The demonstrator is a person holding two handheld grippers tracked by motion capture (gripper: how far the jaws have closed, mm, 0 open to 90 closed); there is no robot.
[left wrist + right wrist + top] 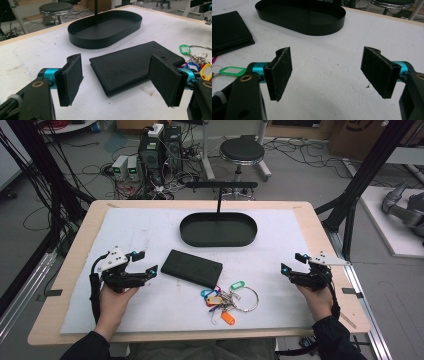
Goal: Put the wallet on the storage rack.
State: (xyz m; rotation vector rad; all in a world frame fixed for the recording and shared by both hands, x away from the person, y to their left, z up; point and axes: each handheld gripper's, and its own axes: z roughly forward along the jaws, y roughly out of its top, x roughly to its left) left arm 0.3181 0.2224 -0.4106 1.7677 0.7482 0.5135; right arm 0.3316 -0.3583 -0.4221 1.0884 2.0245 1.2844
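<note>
Wallet (191, 268), black and closed, lies flat on the white mat (150, 227) near the middle of the desk (80, 240), tilted so its long edge runs from ten o'clock to four o'clock. Just beyond it, at twelve o'clock, sits an oval black tray (218, 229) with a low wall; a thin black post (219, 199) rises at its far rim and carries a crossbar (221, 184). At five o'clock from the wallet, just beside its near corner, a bunch of keys (227, 299) lies on a metal ring (246, 299), with tags in green, blue, red, yellow, white and orange.

At nine o'clock from the wallet, the left claw (145, 262) is held in a hand (114, 302) just above the mat. Its jaws stand wide apart with nothing between them. In the left gripper view the wallet (130, 65) lies past the pads (71, 78), apart from them, with the tray (105, 27) farther off and the key tags (184, 48) at the right edge.

At three o'clock, well apart from the wallet, the right claw (292, 263) is held in the other hand (317, 300), its jaws also spread wide and empty. The right gripper view shows bare mat (327, 75) between its pads (282, 72), the tray (302, 16) ahead, the wallet (229, 31) at ten o'clock and a green tag (232, 71) at the left edge.

Beyond the desk stand a round stool (242, 152) and cabled boxes (160, 150) on the floor.
</note>
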